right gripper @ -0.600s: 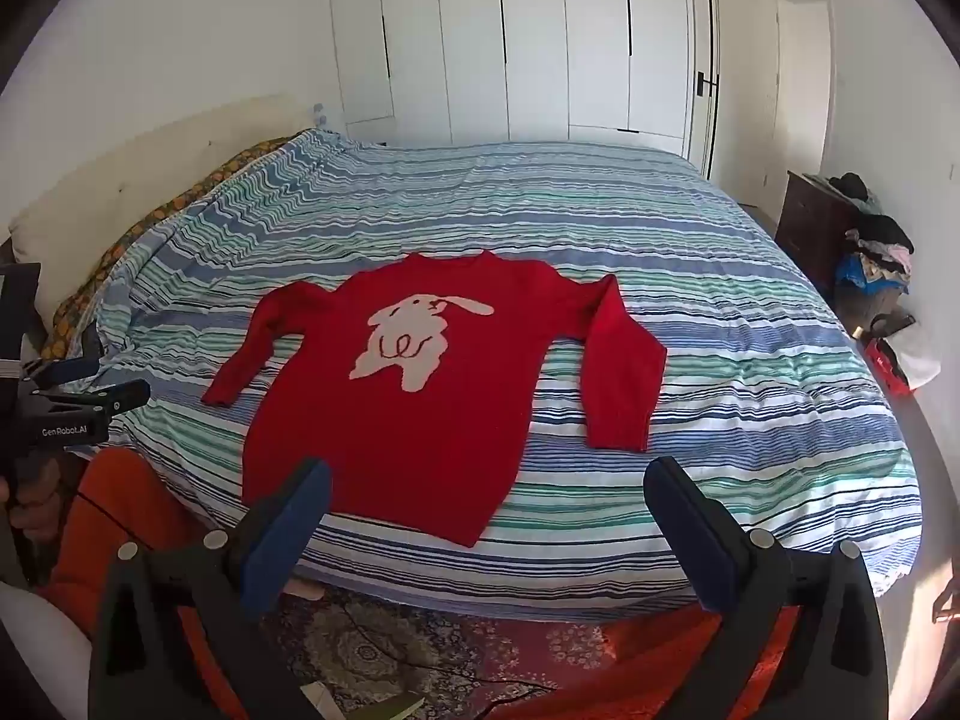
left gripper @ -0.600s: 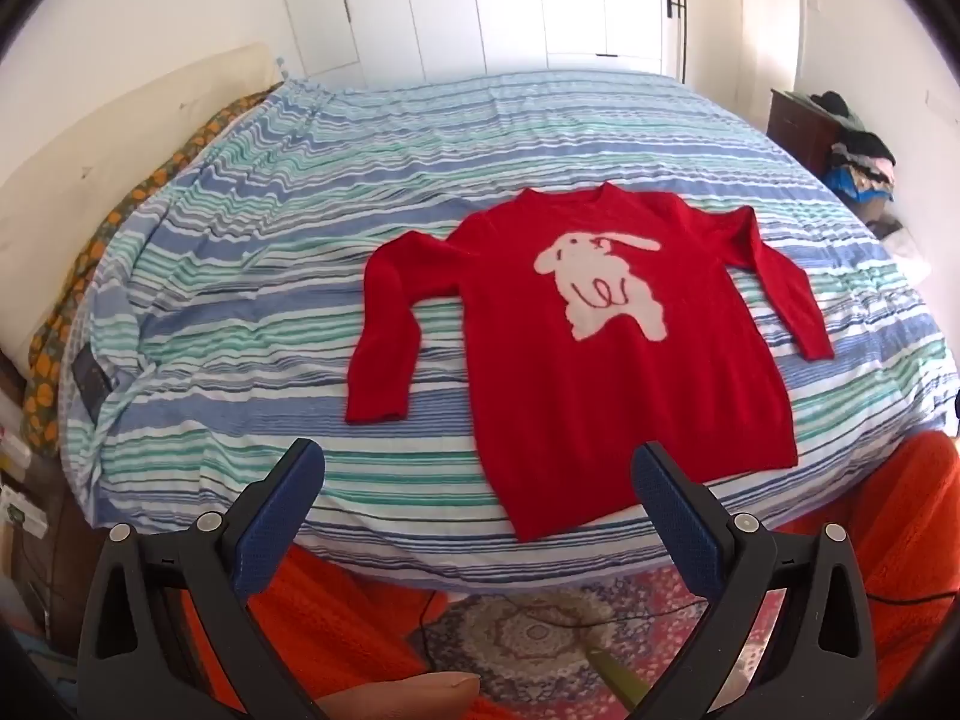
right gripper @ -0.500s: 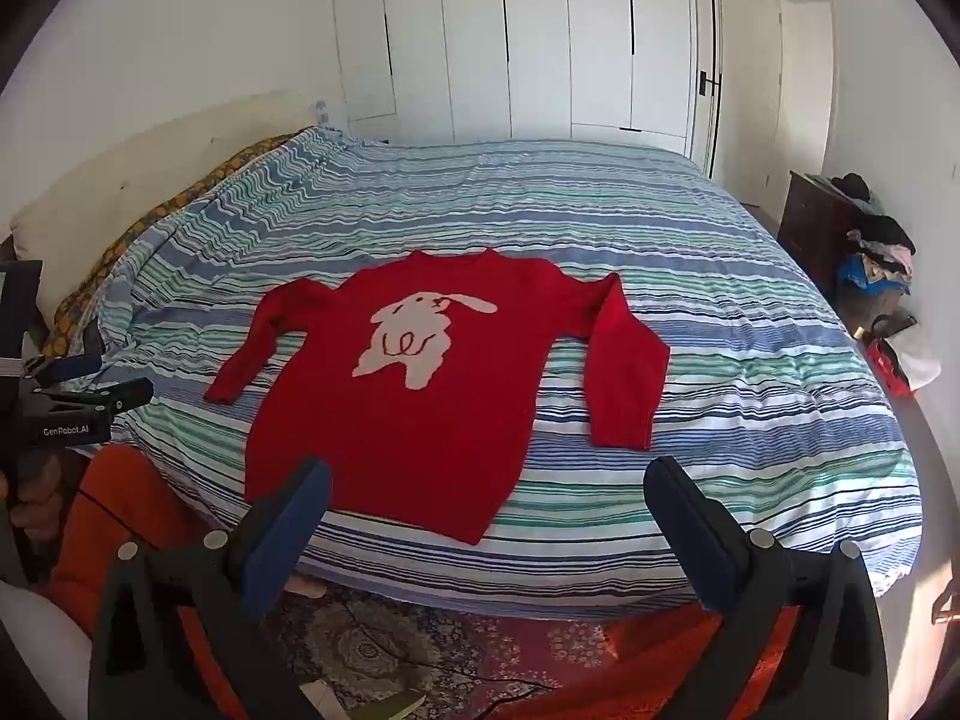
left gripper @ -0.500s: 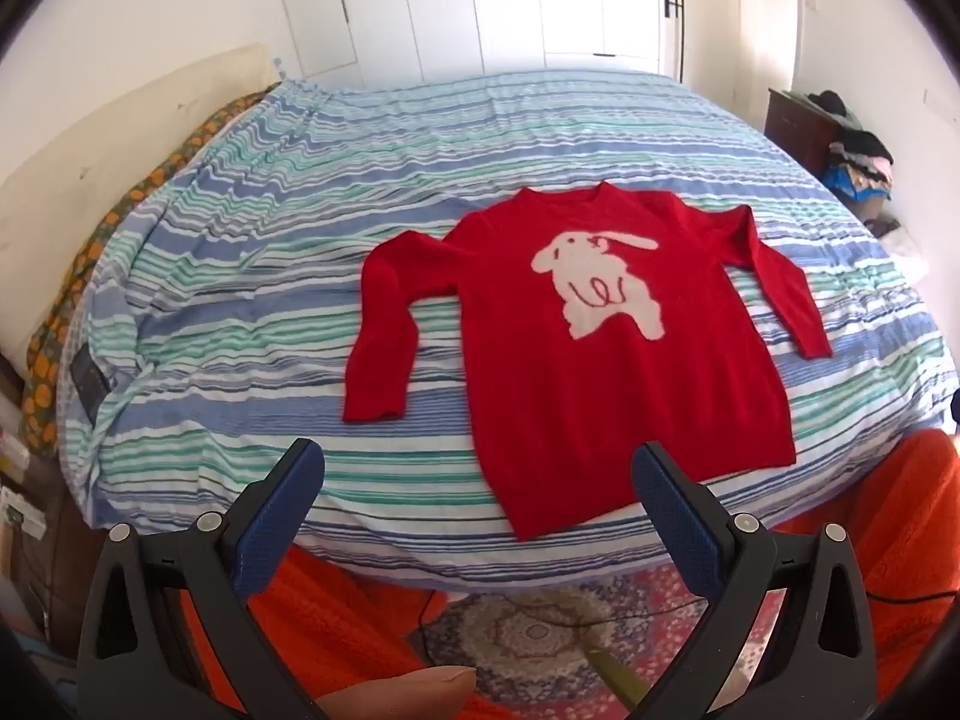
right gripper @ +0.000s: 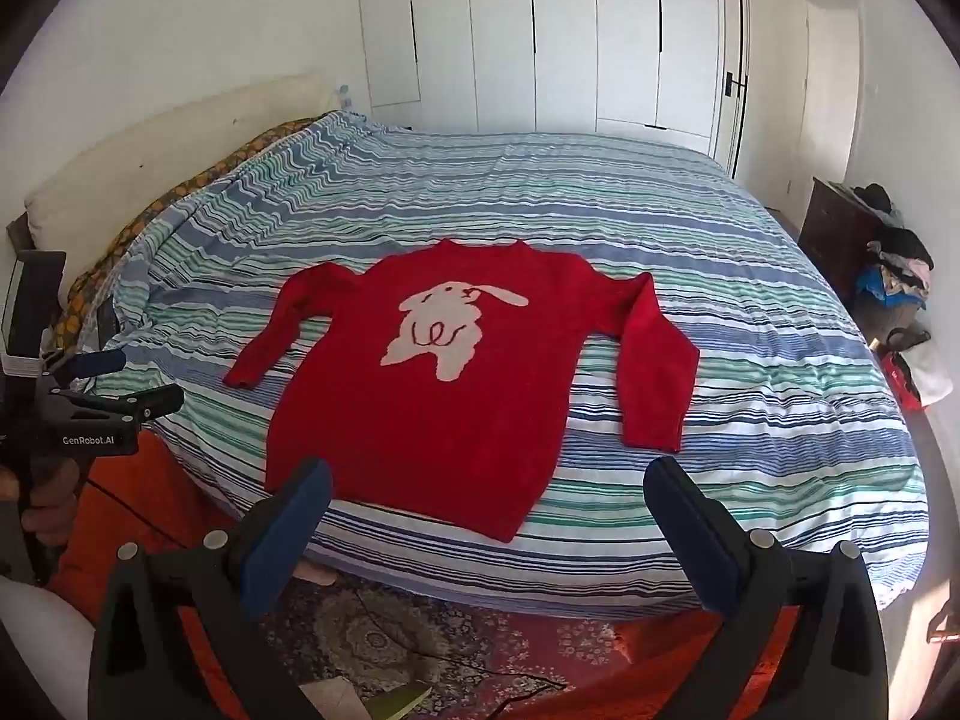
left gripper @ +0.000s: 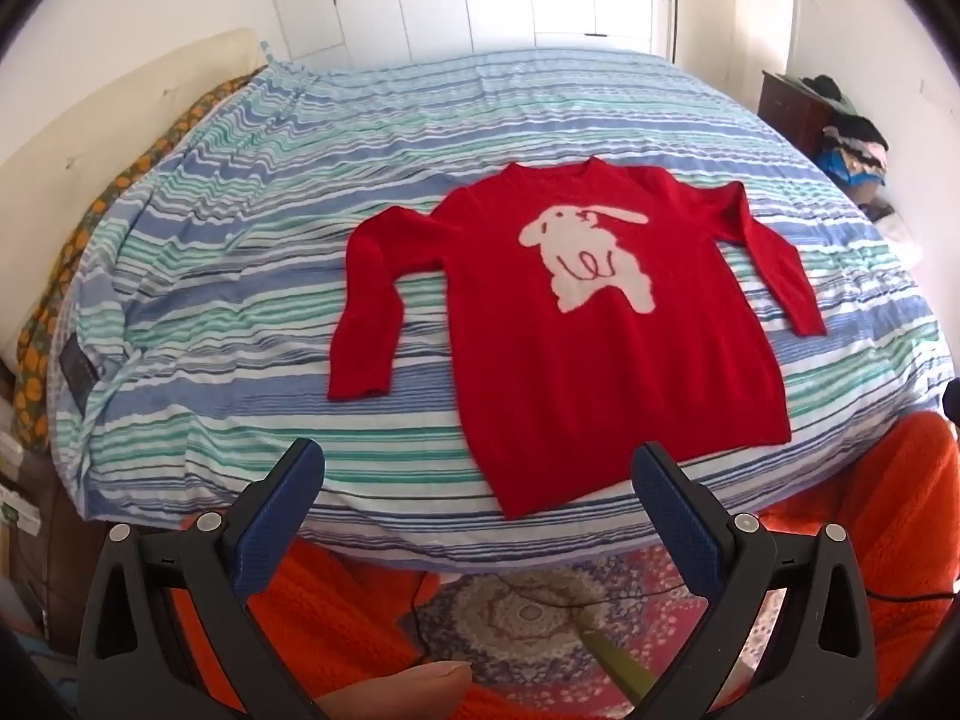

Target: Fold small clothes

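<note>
A small red sweater [left gripper: 600,354] with a white rabbit on the chest lies flat and face up on the striped bed [left gripper: 240,300], both sleeves spread out. It also shows in the right wrist view [right gripper: 432,414]. My left gripper [left gripper: 477,480] is open and empty, held off the bed's near edge in front of the sweater's hem. My right gripper [right gripper: 486,492] is open and empty, also off the near edge by the hem. The left gripper also appears at the left of the right wrist view [right gripper: 90,384].
A patterned rug [left gripper: 528,618] and orange fabric [left gripper: 870,510] lie on the floor below the bed's edge. A dark cabinet with piled clothes [right gripper: 864,252] stands at the right. White wardrobe doors [right gripper: 540,42] stand behind the bed. A cream headboard [right gripper: 150,156] is at the left.
Both grippers have shifted slightly; the sweater sits a touch lower in the right wrist view. Nothing was grasped.
</note>
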A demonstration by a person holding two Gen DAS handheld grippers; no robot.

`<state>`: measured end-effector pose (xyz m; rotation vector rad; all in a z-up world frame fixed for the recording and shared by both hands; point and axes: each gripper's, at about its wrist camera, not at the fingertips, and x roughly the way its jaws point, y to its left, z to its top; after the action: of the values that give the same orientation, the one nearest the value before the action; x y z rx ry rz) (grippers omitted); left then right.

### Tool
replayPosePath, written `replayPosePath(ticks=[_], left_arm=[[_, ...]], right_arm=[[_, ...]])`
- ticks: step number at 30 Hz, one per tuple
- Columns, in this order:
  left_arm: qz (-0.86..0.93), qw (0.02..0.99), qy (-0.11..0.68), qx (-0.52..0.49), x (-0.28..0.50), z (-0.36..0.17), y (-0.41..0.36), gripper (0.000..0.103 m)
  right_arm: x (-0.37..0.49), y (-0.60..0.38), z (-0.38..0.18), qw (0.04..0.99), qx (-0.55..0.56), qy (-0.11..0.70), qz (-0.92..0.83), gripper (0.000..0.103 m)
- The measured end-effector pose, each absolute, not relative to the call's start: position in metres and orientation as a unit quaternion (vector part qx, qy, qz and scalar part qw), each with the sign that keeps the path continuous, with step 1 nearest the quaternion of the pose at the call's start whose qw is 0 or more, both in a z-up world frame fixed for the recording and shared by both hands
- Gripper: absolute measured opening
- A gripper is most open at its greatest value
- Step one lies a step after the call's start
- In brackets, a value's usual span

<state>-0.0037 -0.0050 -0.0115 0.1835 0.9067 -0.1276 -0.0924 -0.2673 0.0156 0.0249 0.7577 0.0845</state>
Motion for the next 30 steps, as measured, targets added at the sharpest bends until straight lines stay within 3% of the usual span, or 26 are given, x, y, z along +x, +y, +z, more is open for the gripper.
replayPosePath(ticks=[30], left_arm=[[-0.075, 0.879, 0.456, 0.112, -0.004, -0.021, -0.017, 0.102]], right_arm=[[-0.081, -0.256, 0.009, 0.916, 0.003, 0.399, 0.032, 0.103]])
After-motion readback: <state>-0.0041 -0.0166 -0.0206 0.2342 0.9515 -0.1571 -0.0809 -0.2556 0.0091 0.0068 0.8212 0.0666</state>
